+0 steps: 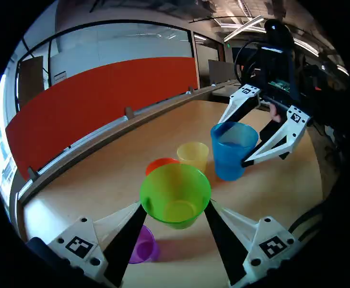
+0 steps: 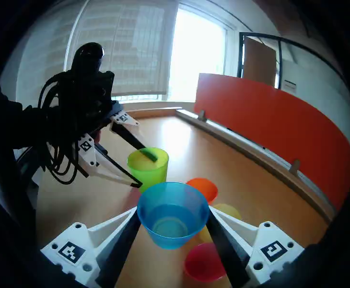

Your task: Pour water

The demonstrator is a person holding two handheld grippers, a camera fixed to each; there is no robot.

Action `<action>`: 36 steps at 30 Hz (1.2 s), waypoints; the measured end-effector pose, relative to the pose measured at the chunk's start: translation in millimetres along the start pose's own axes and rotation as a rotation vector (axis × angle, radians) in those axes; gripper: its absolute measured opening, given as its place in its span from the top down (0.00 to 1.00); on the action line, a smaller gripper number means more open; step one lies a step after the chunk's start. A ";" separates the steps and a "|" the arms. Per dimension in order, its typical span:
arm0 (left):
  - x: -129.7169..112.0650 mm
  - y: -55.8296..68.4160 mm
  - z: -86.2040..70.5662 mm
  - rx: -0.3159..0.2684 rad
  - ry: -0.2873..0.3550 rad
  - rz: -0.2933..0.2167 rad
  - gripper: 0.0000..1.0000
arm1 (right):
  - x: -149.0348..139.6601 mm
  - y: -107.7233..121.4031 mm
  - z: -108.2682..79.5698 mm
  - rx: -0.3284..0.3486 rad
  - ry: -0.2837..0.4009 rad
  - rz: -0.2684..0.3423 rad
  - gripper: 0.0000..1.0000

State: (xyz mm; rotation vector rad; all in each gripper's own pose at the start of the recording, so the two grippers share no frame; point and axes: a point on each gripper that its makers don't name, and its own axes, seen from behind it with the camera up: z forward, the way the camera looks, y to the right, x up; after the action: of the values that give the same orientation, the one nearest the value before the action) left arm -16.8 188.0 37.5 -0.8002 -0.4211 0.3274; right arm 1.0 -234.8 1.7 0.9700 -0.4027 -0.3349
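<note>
Near the tabletop's (image 1: 103, 177) front edge, the left gripper (image 1: 176, 208) clamps the green cup (image 1: 175, 189); rightward and farther in, the right gripper (image 1: 232, 143) grips the upright blue cup (image 1: 230, 156), water inside

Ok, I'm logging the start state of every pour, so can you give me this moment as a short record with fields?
left gripper: shut on green cup, cup upright
right gripper: shut on blue cup, cup upright
blue cup contents: shallow clear liquid
green cup contents: cannot tell
loose on table: orange cup, yellow cup, purple cup, red cup
pour: not yet begun; held cups apart
</note>
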 end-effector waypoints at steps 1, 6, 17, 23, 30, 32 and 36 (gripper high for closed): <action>1.9 -0.2 -1.5 0.003 0.006 0.001 0.17 | 1.1 0.0 -1.1 -0.002 0.002 0.000 0.08; 10.2 -1.8 -9.8 0.019 0.029 0.002 0.17 | 4.7 0.0 -6.3 -0.015 0.014 0.000 0.08; 29.1 -7.7 -25.3 0.059 0.092 0.002 0.17 | 17.8 -6.3 -17.4 -0.021 0.061 0.015 0.08; 36.4 -9.6 -32.1 0.069 0.120 -0.009 0.17 | 23.9 -4.5 -22.7 -0.032 0.086 0.025 0.08; 42.0 -11.7 -38.5 0.077 0.141 -0.019 0.17 | 31.7 -4.2 -28.3 -0.039 0.120 0.026 0.08; 42.6 -11.0 -40.1 0.076 0.144 -0.018 0.17 | 33.5 -4.2 -29.6 -0.042 0.130 0.027 0.08; 46.3 -11.7 -44.0 0.082 0.154 -0.012 0.17 | 39.0 -3.3 -32.7 -0.049 0.158 0.033 0.08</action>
State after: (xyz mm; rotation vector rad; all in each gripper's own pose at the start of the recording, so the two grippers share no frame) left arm 46.1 173.3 29.9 -0.7370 -0.2664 0.2678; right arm 50.3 -230.3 -10.5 0.9334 -0.2651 -0.2356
